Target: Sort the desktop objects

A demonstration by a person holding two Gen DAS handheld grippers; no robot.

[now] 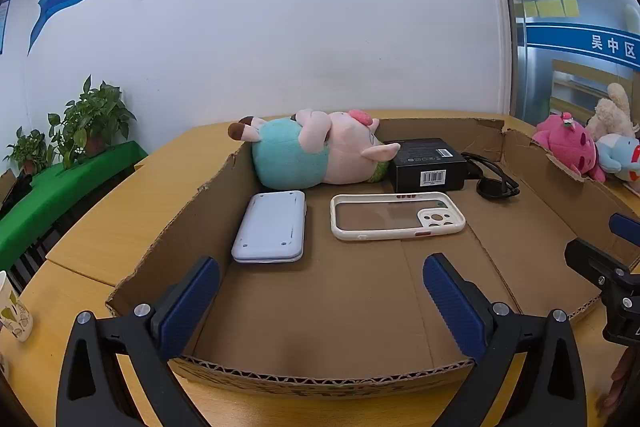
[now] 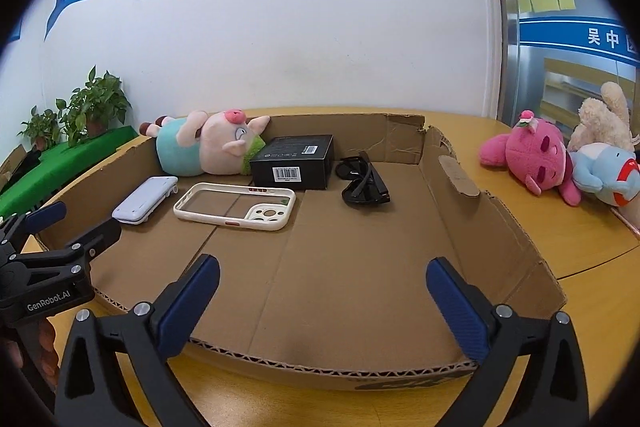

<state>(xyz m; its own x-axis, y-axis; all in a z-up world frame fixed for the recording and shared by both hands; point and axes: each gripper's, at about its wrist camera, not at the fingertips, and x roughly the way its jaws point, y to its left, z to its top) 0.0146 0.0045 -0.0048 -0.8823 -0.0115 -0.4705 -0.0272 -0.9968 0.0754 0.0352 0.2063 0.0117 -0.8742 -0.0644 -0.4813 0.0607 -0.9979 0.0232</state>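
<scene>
A shallow cardboard tray (image 1: 188, 215) (image 2: 500, 227) lies on the wooden table. At its back lie a pink pig plush in a teal shirt (image 1: 308, 151) (image 2: 200, 147), a black box (image 1: 428, 163) (image 2: 294, 163), black sunglasses (image 1: 494, 179) (image 2: 364, 181), a white folded device (image 1: 270, 227) (image 2: 146, 205) and a cream phone case (image 1: 396, 217) (image 2: 236, 205). My left gripper (image 1: 320, 291) is open and empty over the tray's near left part. My right gripper (image 2: 322, 291) is open and empty over the near right part.
Outside the tray at the right lie a pink plush (image 2: 532, 155), a beige plush (image 2: 604, 127) and a blue plush (image 2: 608, 173). A paper cup (image 1: 14, 311) stands at the left on the table. Potted plants (image 1: 92, 119) stand on a green-covered bench by the wall.
</scene>
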